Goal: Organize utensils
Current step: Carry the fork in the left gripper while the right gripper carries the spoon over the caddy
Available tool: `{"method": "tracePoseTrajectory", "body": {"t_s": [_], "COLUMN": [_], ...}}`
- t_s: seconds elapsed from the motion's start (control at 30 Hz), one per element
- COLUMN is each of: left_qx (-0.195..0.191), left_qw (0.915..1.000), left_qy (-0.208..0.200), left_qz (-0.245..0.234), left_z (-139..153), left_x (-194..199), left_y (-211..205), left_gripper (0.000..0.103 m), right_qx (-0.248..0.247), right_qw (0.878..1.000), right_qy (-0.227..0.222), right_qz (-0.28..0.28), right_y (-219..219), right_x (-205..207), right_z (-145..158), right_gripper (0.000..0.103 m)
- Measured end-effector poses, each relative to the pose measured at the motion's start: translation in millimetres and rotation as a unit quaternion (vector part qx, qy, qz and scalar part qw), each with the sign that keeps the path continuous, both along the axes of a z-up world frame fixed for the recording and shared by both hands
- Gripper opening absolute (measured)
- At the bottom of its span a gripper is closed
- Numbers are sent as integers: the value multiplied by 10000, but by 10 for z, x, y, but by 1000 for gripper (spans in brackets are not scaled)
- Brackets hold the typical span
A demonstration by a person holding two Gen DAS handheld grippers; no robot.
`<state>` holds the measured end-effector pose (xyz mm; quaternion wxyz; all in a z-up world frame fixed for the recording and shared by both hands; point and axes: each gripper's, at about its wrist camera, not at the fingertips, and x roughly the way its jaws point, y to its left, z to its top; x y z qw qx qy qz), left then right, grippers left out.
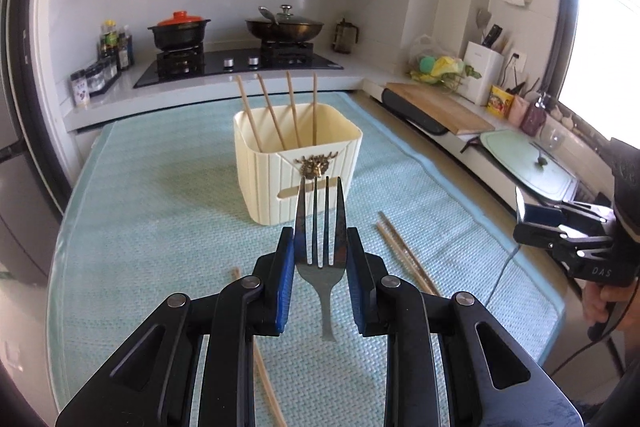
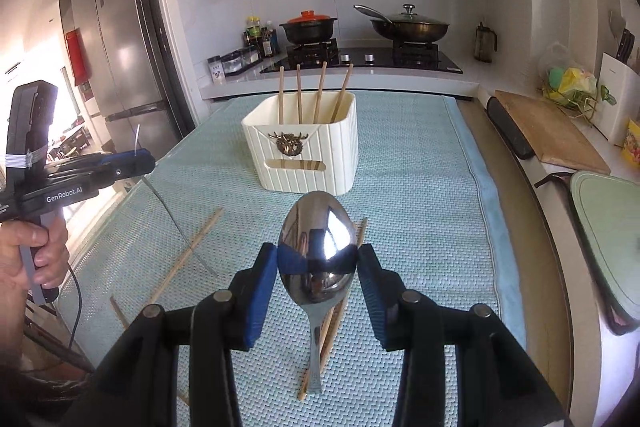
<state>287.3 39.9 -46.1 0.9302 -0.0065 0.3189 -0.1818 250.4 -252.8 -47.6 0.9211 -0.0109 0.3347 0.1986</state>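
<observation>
Both grippers loaded, cream ribbed plastic utensil box point(image 1: 298, 163) dead ahead.
My left gripper point(image 1: 320, 247) pinches steel fork point(image 1: 320, 227), right gripper point(image 2: 318, 259) pinches steel spoon point(image 2: 316, 243); both upright, handles down, box mid-tabletop, neither nearer.

Both wrist cameras hover close over the mat point(image 1: 160, 195), looking forward toward the stove point(image 2: 360, 59); both share the cream holder point(image 1: 296, 163), each glimpsing the other gripper.
</observation>
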Motion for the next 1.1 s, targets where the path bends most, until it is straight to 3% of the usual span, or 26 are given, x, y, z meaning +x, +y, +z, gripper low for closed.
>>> {"method": "tracePoseTrajectory", "body": {"t_s": [0.57,1.1], "left_qx": [-200,-333], "left_qw": [9996,9990], "left_qy": [-149,-277], "left_qz": [104,120], "left_z": [140,423], "left_x": [-61,62], "left_y": [96,220], "left_gripper": [23,23], "right_qx": [80,93], "right_qw": [9992,9979], "right_qy": [-397,-625], "right_qz": [-22,119], "right_y": [-31,1], "right_x": [-118,97], "right_z": [219,610], "right_gripper": [42,40]}}
